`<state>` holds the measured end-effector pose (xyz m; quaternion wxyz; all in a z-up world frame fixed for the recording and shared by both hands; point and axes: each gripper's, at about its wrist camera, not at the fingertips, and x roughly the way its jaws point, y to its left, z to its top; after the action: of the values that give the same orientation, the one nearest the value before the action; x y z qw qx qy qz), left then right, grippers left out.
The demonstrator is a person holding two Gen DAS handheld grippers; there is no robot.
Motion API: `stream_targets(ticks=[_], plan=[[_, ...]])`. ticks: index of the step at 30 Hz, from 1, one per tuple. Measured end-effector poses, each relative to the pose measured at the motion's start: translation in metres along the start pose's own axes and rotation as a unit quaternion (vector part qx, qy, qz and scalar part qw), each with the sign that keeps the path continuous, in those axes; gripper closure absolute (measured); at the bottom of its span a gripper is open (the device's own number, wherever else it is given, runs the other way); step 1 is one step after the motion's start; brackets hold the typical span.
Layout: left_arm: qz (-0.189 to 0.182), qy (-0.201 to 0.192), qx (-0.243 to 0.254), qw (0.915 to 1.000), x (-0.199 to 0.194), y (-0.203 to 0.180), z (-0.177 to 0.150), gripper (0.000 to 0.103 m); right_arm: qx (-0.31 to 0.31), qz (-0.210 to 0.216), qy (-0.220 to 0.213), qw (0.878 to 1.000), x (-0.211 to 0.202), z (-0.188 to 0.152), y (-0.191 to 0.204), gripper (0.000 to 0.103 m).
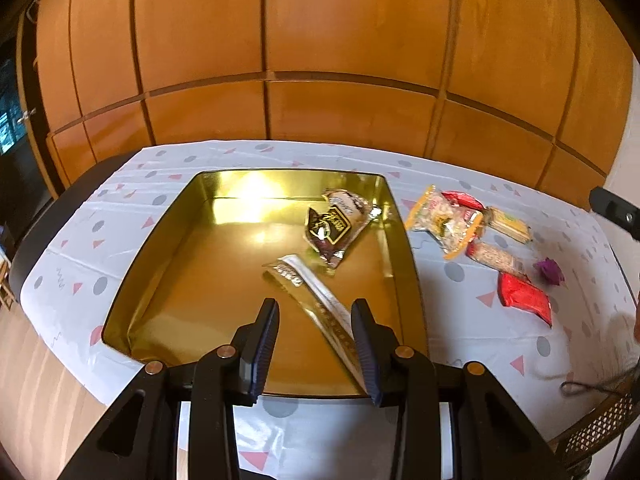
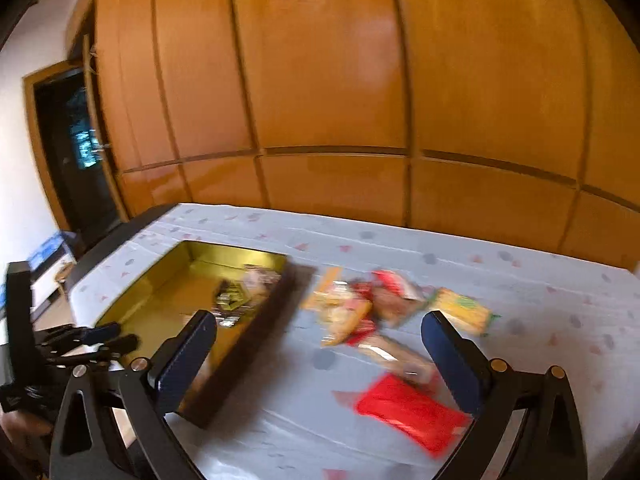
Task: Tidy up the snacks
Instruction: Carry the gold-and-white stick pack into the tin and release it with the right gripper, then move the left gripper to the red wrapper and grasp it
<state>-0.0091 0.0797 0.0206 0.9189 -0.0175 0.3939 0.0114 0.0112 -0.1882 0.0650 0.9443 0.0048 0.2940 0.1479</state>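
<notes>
Snacks (image 1: 472,232) lay loose on the cloth-covered desk (image 1: 460,344) right of the gold tin (image 1: 208,280), which already held three packets. Only the left wrist view showed a purple candy (image 1: 549,271) and the long silver packet (image 1: 320,300) in the tin, passing behind the left gripper (image 1: 316,312), whose jaws stood partly apart, gripping nothing. The right gripper (image 2: 320,340) hung above the desk, jaws wide open and empty, its view blurred.

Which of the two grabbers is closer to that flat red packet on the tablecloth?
Right. The right gripper hangs wide open just above the red packet. The left gripper is over the gold tray, off to the packet's left.
</notes>
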Motion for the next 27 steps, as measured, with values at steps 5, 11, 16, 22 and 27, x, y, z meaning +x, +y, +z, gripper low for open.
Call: stream_targets(ticks=[5,11,16,22,27], plan=[[-0.021,0.007,0.013,0.9997,0.0,-0.013,-0.002,0.065,0.027,-0.034,0.023,0.999,-0.005,0.006,-0.05,0.0],[-0.052,0.02,0.026,0.9981,0.002,-0.031,-0.003,0.065,0.108,-0.082,0.036,0.99,-0.011,0.003,-0.125,0.0],[-0.091,0.039,0.063,0.993,0.006,-0.055,-0.002,0.065,0.188,-0.101,0.07,0.974,0.001,-0.015,-0.194,0.0],[-0.168,0.06,0.179,0.9675,0.012,-0.111,0.001,0.065,0.31,-0.102,0.109,0.939,0.015,-0.055,-0.255,0.0],[-0.184,0.083,0.309,0.9294,0.035,-0.174,-0.009,0.048,0.328,-0.08,0.116,0.934,0.019,-0.06,-0.262,0.0]])
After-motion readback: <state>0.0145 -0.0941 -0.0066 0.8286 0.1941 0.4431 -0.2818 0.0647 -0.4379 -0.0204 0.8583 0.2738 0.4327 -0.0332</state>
